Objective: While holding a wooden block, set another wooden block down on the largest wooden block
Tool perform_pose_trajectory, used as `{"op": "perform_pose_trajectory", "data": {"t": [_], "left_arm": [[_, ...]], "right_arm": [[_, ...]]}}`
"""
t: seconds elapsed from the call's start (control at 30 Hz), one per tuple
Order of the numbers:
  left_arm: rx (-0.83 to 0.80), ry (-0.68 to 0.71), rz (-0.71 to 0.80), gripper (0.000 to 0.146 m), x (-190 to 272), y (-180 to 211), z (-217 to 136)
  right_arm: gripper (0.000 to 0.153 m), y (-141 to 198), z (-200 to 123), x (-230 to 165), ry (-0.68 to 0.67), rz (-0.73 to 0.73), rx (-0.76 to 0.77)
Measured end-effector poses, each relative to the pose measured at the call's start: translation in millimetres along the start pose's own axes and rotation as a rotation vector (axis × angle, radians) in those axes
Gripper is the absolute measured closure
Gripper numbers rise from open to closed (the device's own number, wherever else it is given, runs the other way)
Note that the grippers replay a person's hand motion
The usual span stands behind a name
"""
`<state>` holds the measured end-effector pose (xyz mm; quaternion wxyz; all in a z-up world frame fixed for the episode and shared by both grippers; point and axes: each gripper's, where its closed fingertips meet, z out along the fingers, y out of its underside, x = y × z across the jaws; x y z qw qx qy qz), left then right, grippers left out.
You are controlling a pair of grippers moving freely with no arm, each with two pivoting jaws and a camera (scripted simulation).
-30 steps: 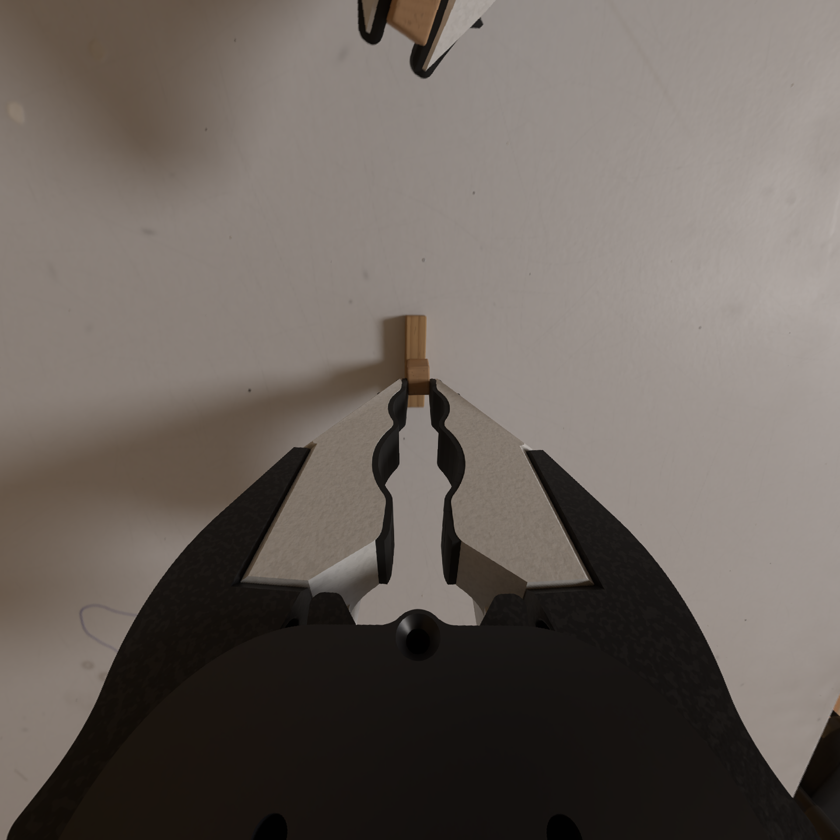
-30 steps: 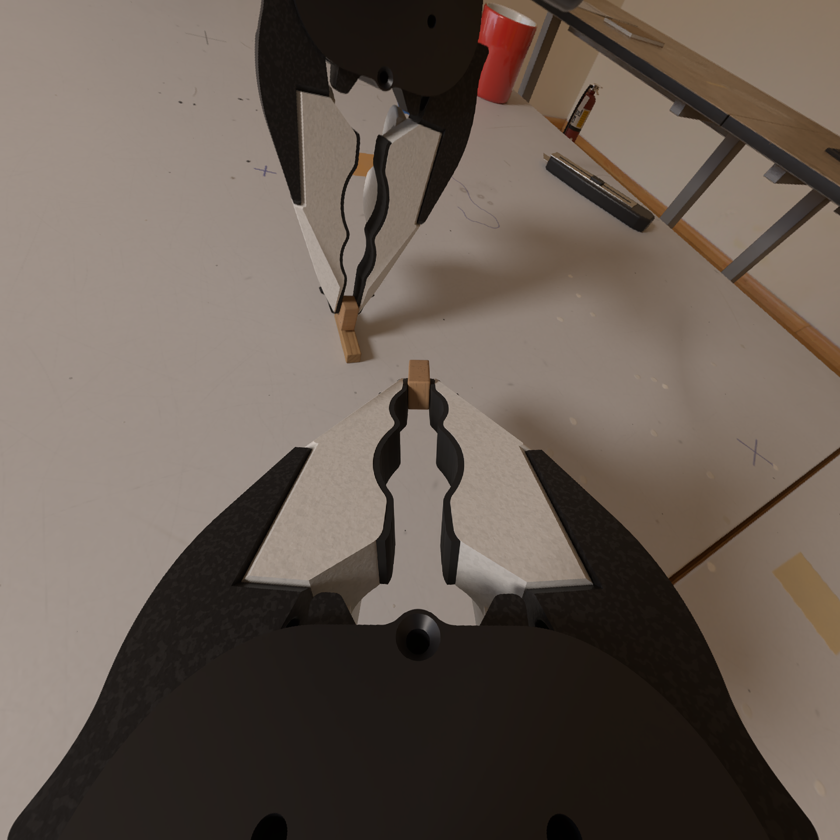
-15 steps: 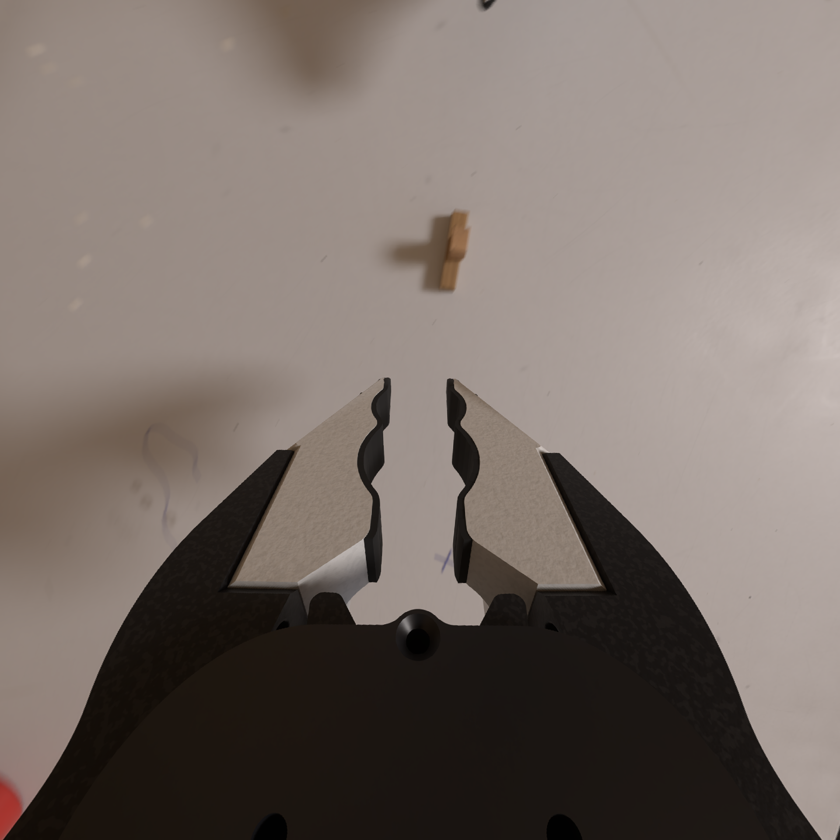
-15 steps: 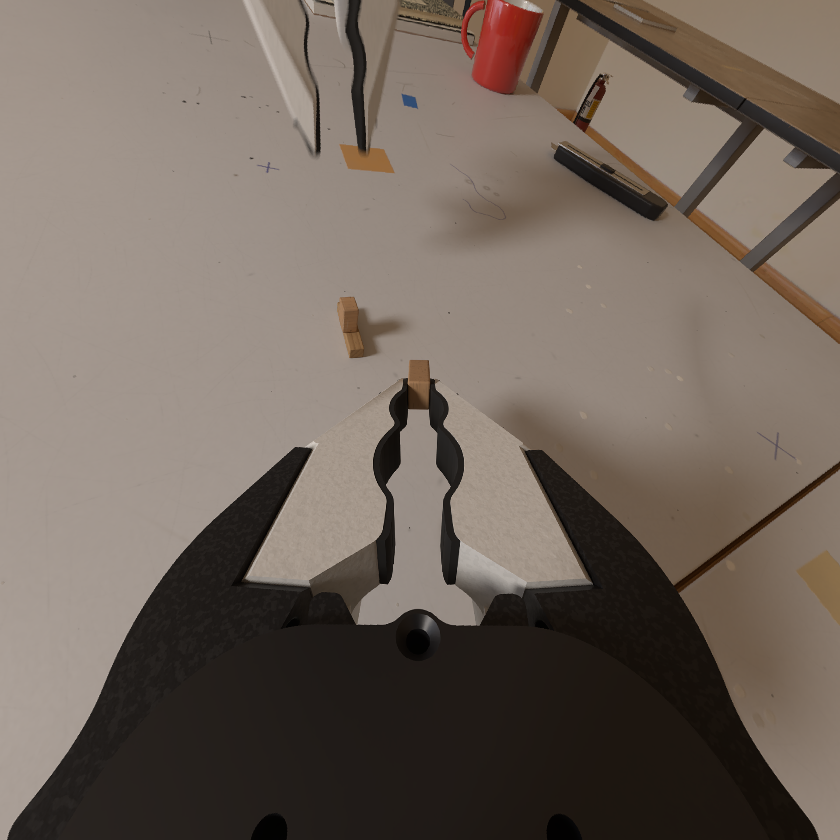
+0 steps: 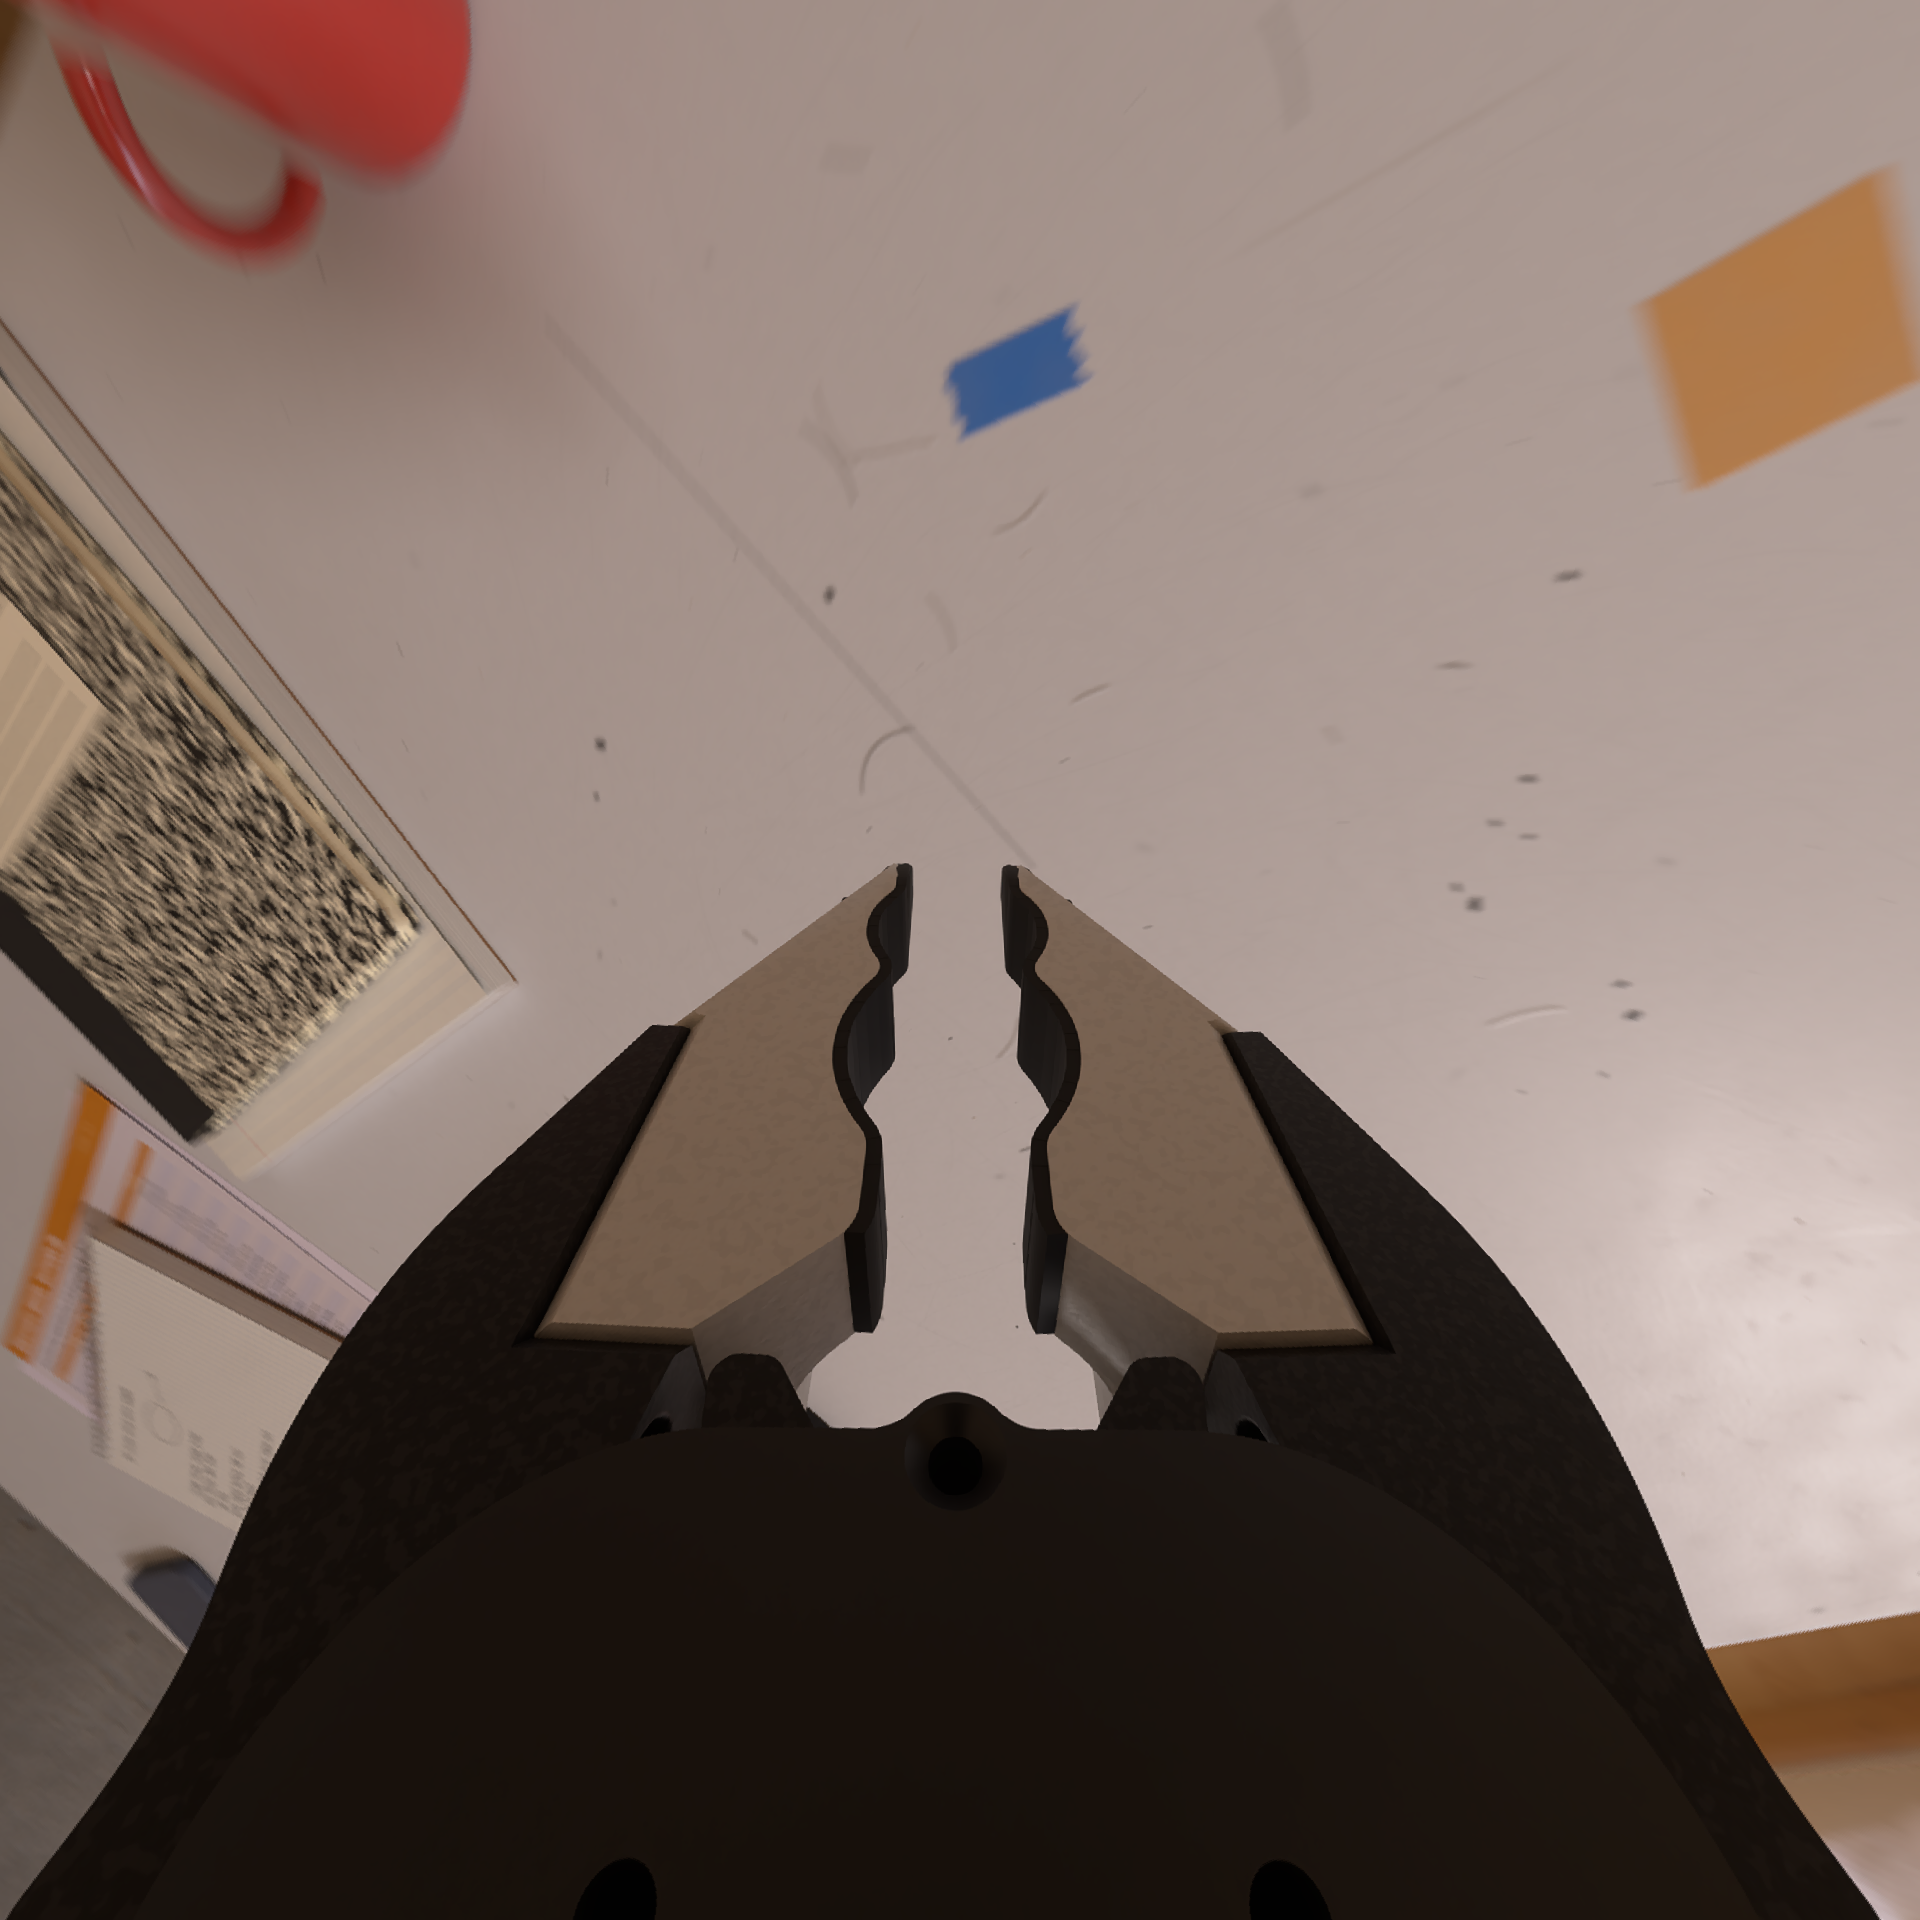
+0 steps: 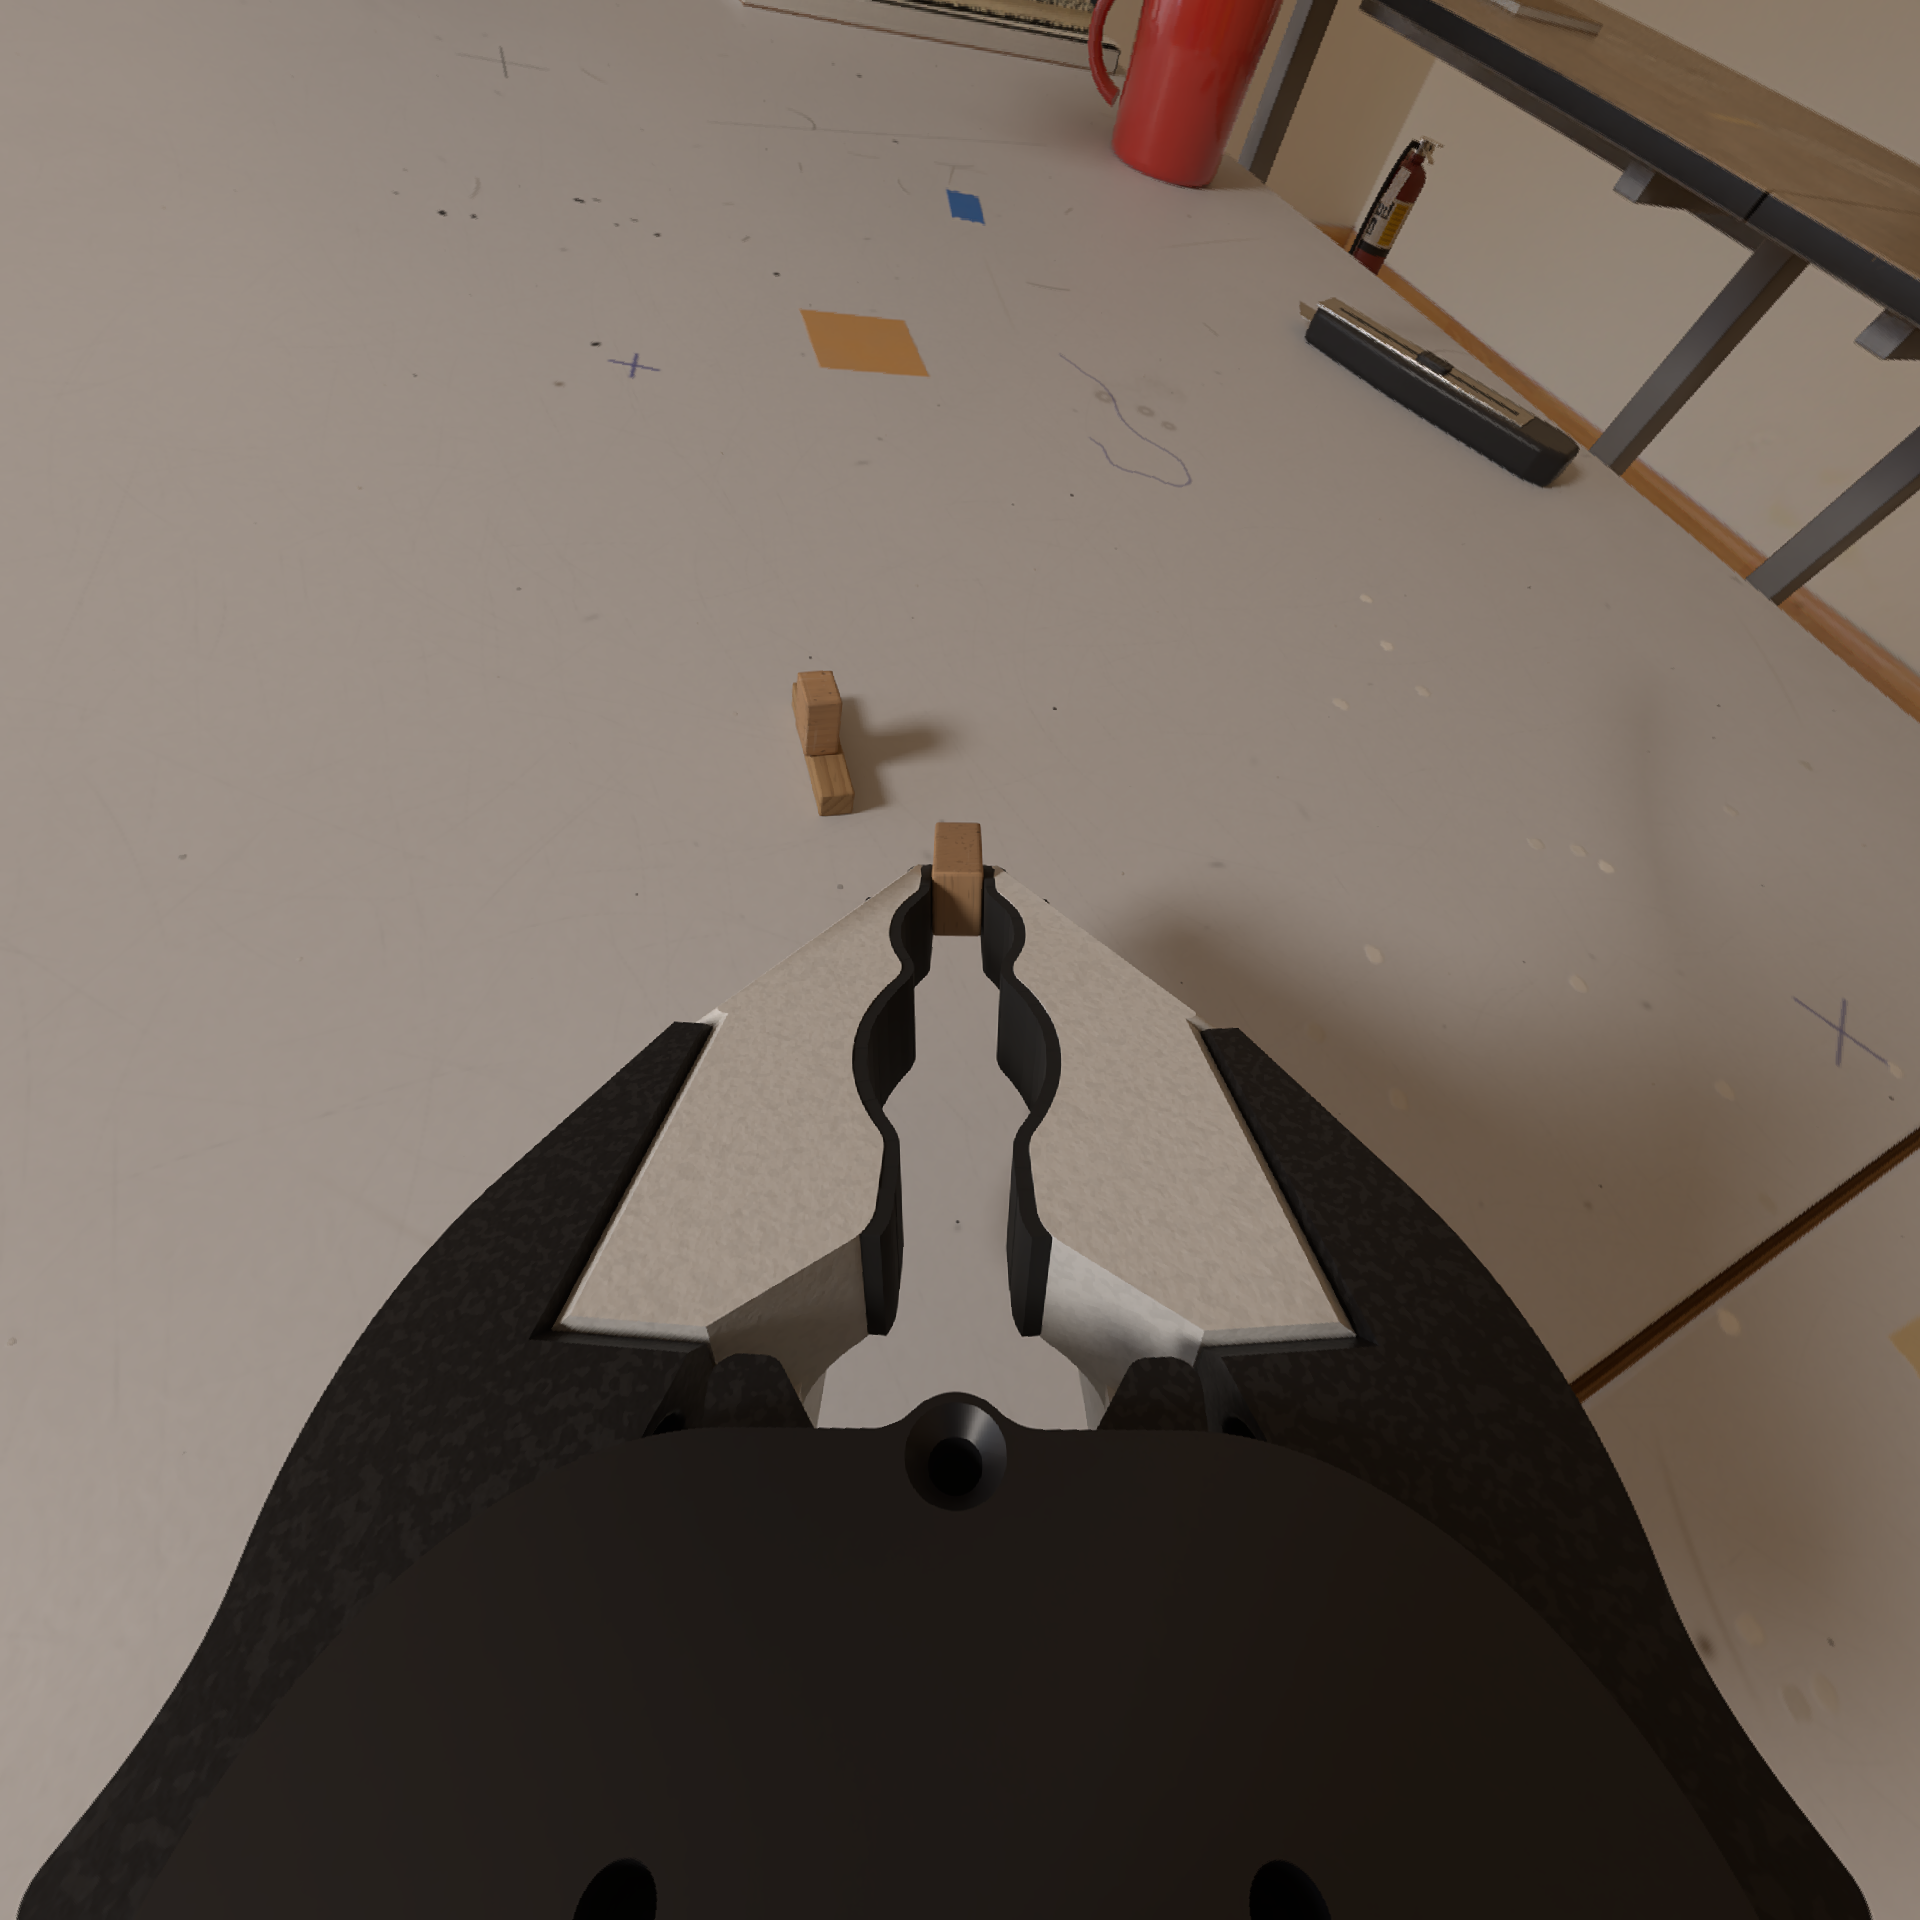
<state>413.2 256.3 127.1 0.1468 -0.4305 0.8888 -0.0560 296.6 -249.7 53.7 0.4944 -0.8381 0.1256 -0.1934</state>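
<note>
- Left wrist view: left gripper (image 5: pixel 956 878) jaws parted, empty, over bare floor (image 5: pixel 1351 831); no blocks in sight, red mug (image 5: pixel 260 104) at corner.
- Right wrist view: right gripper (image 6: pixel 957 883) clenches a small block (image 6: pixel 957 878), as the task requires; second block (image 6: pixel 817 712) rests on the largest block (image 6: pixel 831 781), placement apparently complete.

left tongs (image 5: pixel 956 873): let go, emptied, gone from right wrist frame | small block (image 6: pixel 818 711): left atop long block (image 6: pixel 828 781) | red mug (image 5: pixel 312 94): entered upper left

Blurred print on an orange-edged sheet (image 5: pixel 156 1340), label on a fire extinguisher (image 6: pixel 1392 213), neither legible
</note>
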Motion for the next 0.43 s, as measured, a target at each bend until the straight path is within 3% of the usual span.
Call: {"op": "perform_pose_trajectory", "data": {"t": [0.1, 0.23, 0.43], "left_arm": [[-0.087, 0.018, -0.101, 0.127, -24.3, 17.8, 39.7], [-0.206, 0.034, -0.121, 0.123, -40.9, 32.0, 79.0], [-0.286, 0.115, -0.121, 0.121, -44.2, 36.7, 102.3]], "right_arm": [[0.145, 0.0, 0.0, 1.1, 0.003, 0.012, 0.005], [0.145, 0.5, -0.2, 2.5, 0.006, 0.024, 0.007], [0.145, 4.6, 0.8, 4.0, 0.003, 0.039, -0.001]]}}
